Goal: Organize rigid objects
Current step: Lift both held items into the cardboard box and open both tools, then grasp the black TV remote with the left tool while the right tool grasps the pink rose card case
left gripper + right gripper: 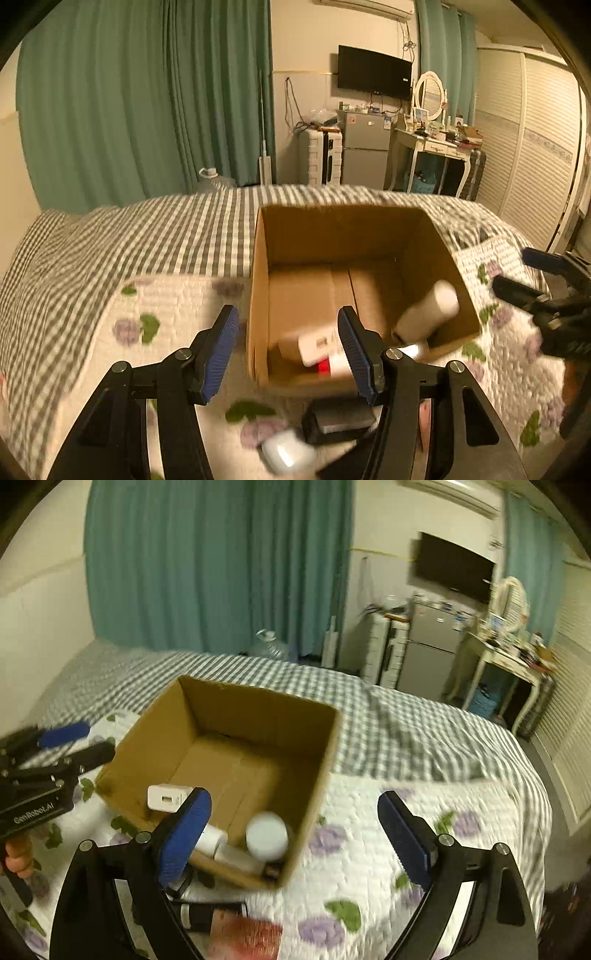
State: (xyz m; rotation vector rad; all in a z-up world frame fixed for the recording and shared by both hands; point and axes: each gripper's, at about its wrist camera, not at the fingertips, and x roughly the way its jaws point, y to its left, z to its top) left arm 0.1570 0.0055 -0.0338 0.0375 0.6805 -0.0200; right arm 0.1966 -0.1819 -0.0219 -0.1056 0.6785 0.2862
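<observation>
An open cardboard box (436, 236) (321, 753) stands on the bed. Inside it lie a white bottle (428, 310) (266, 836), a white box with a red mark (321, 345) and a white adapter (166, 798). My left gripper (288, 354) is open and empty, above the box's near left corner. Below it, on the quilt, lie a black block (338, 419) and a white round object (288, 452). My right gripper (293, 834) is open and empty, over the box's near right corner. A red item (245, 938) and a dark tube (207, 914) lie in front of the box.
The bed has a floral quilt (369, 867) over a grey checked sheet (147, 236). Beyond it stand teal curtains (147, 92), a small fridge (365, 151), a dressing table (436, 144) and a louvred wardrobe (535, 147).
</observation>
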